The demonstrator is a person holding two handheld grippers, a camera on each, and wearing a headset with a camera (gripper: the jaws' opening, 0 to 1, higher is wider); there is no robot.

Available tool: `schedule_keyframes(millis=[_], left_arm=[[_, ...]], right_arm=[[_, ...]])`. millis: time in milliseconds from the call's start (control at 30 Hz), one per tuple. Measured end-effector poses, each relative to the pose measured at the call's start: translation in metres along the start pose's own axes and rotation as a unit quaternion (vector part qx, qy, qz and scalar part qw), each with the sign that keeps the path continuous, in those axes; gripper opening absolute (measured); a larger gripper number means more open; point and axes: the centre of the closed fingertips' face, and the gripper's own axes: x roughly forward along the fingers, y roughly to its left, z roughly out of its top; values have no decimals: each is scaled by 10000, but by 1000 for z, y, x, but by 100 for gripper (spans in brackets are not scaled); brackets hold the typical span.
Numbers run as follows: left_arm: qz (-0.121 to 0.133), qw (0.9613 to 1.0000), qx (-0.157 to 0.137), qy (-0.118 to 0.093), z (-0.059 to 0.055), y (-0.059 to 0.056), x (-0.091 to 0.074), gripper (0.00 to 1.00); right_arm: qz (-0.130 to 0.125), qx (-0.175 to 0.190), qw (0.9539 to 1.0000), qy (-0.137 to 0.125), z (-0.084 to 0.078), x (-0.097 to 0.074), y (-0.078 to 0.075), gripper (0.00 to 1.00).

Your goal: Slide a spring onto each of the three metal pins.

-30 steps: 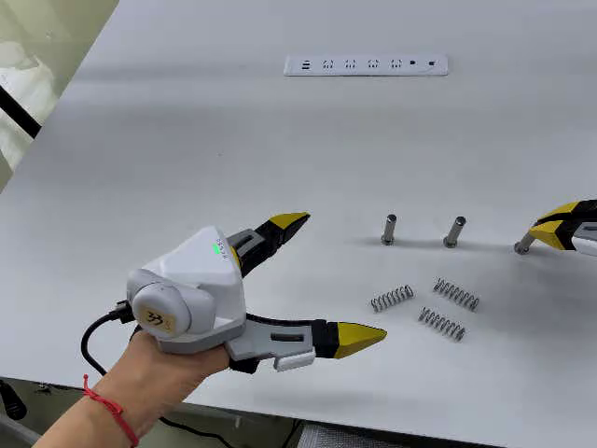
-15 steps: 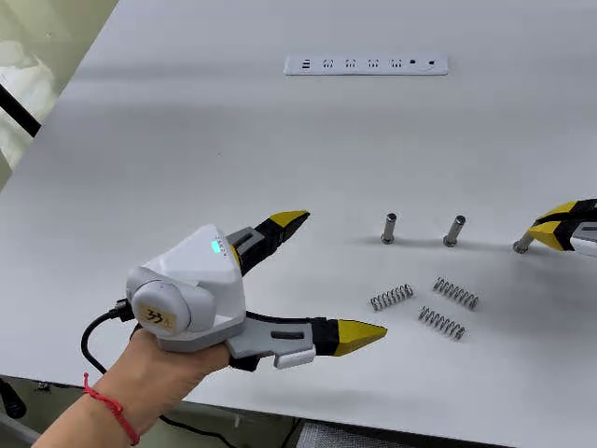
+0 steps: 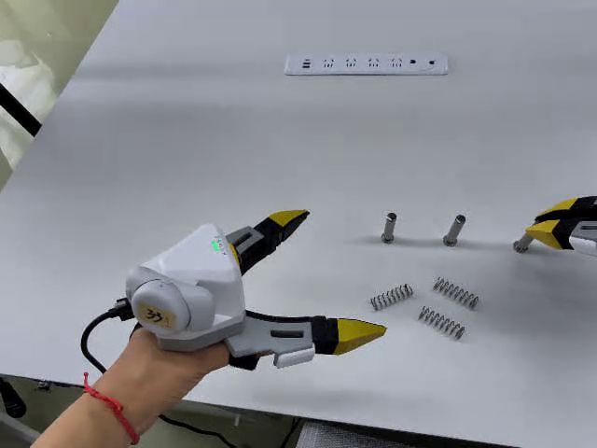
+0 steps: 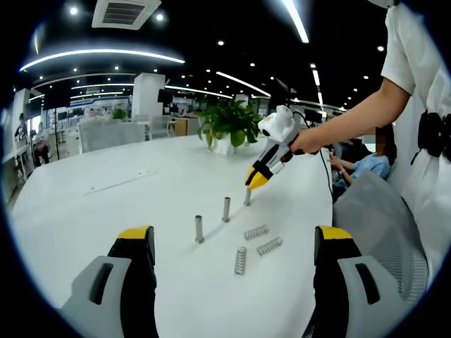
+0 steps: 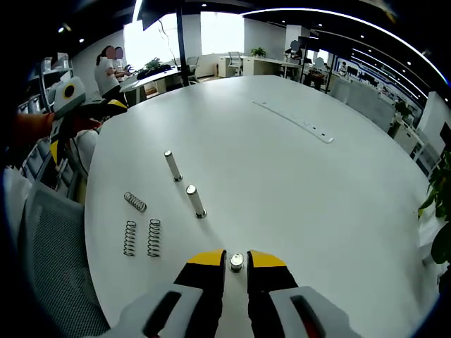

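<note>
Our right hand-held gripper (image 5: 236,258) sits clenched on the end pin (image 5: 236,263), left hand-held gripper (image 3: 338,273) released; we judge a slipping pinch could topple it before any spring (image 3: 392,298) threads on.

A broad white table (image 3: 187,140) bore a white power strip (image 3: 366,64), lying flat near its far edge. Beyond the table stood a leafy potted plant (image 4: 227,127) — under long ceiling lights (image 4: 299,21) and an air vent (image 4: 121,12). A grey mesh chair (image 5: 46,274) sat beside the table's edge.
</note>
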Motion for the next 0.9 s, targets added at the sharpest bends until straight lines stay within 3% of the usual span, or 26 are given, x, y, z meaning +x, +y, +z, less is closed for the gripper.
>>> schedule_keyframes(millis=[533,733,900], left_arm=[[-17,10000,62,34,1,0,1,92],[-50,9999,116,112,0,-1,1,91],[-94,9997,160,172,-1,-2,1,91]], right_arm=[[-285,9,9986,-441,13,-26,-10,20],[-447,326,9933,-1014,25,-49,-14,25],[-542,450,9882,-1358,25,-66,-14,32]])
